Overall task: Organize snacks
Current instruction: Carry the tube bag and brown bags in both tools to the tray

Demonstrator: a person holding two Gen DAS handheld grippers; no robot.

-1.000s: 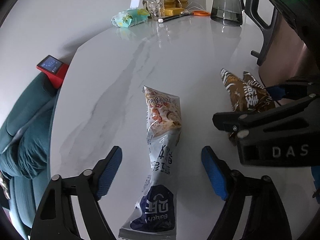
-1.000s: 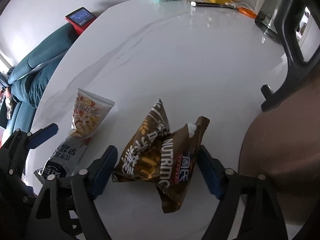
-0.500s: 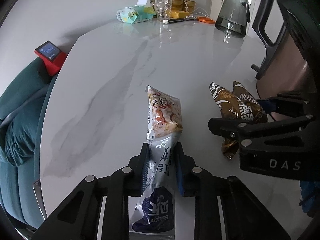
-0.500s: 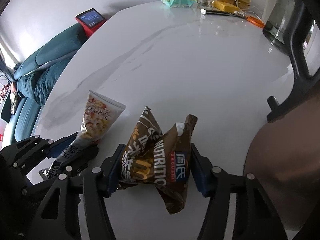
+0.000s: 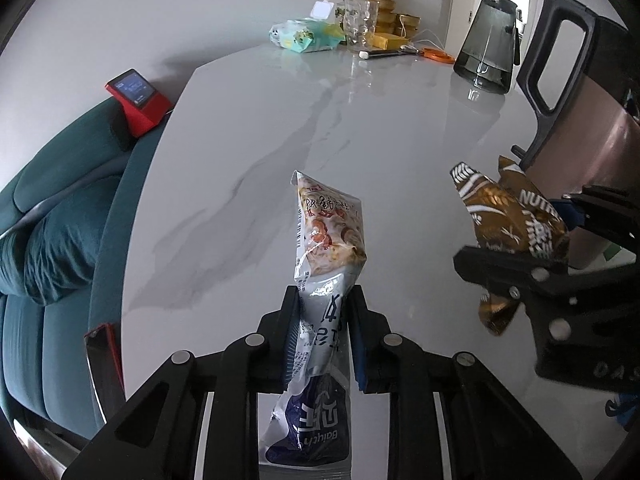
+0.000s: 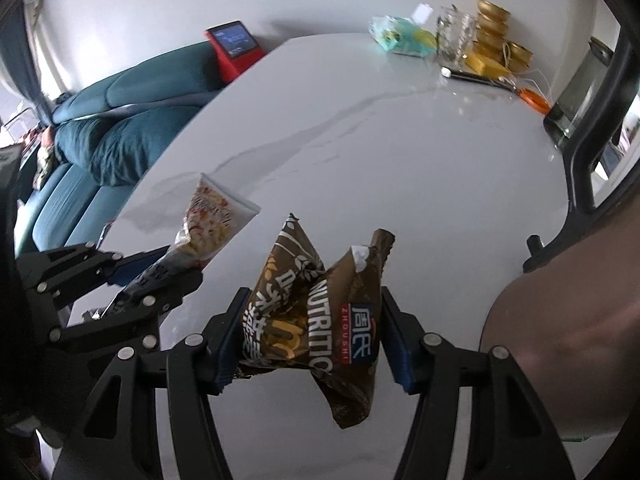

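Between the blue pads of my left hand-held gripper (image 5: 324,334) sits a long white and blue snack bag (image 5: 320,308), pinched hard around its narrow middle so the printed top fans out ahead of the fingers and the dark blue bottom hangs back toward my hand. I hold it at the waist because that is where the bag is thinnest and least likely to slip. Just to the right of that gripper, my right hand-held gripper (image 6: 312,332) is clamped on a crumpled brown snack bag (image 6: 316,312). Its pads press the bag's two sides with a wider gap, since this bag is puffier and bunched up. Its twisted top corners stick up past the fingers and a loose corner dangles below. Both bags appear to be off the pale marbled counter (image 5: 280,128), which lies beneath and ahead of both grippers. I judge I am carrying the pair together to wherever snacks belong. Far ahead, at the counter's back edge, stand a green packet (image 5: 306,36), a clear glass (image 5: 361,26), stacked gold bowls (image 5: 384,4) and a dark glass jug (image 5: 486,60). Off to the left of the counter is a teal sofa (image 5: 60,208) with a red device (image 5: 138,100) on its arm. Nothing shows a basket or box for the snacks.
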